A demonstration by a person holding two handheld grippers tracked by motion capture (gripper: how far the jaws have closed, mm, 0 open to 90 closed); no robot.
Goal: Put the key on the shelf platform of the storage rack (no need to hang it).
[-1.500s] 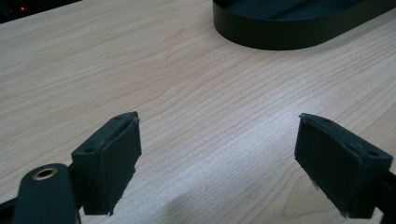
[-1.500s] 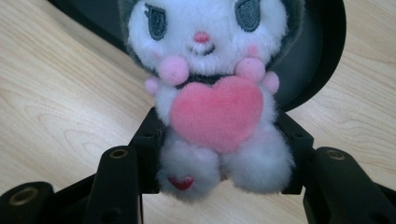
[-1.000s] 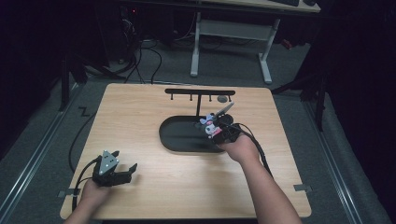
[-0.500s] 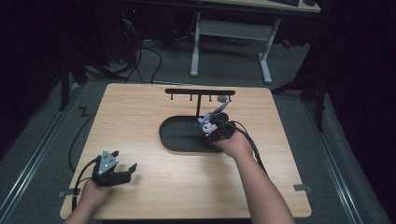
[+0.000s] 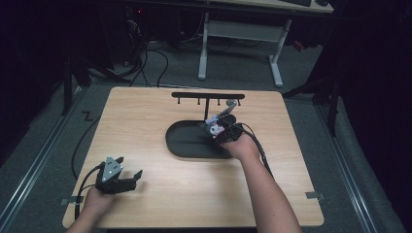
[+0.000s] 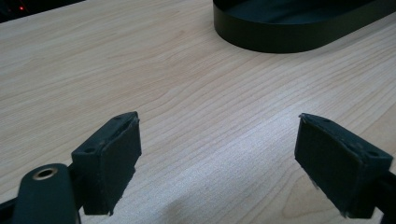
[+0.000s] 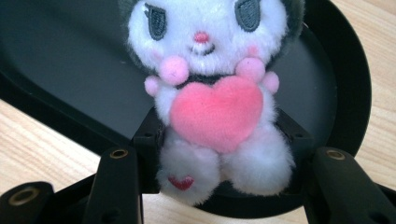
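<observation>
My right gripper (image 7: pixel 219 140) is shut on a small white plush toy (image 7: pixel 210 84) that hugs a pink heart; the jaws squeeze its body from both sides. In the high view the plush toy (image 5: pixel 214 127) and right gripper (image 5: pixel 219 130) hang over the right end of the black oval tray (image 5: pixel 184 143). The tray (image 7: pixel 70 84) lies right under the toy. My left gripper (image 5: pixel 136 175) rests near the table's front left corner, pointing right, open with nothing between its pads (image 6: pixel 109 161).
A black rack (image 5: pixel 208 96) with several hooks stands behind the tray, with a grey piece (image 5: pixel 227 108) beside its post. The tray's rim (image 6: pixel 280 39) lies ahead of the left gripper. Light wooden table (image 5: pixel 145 116); cables trail off both grippers.
The right hand has moved left and down with the plush toy, closer over the tray's right end. The left hand has stayed put.
</observation>
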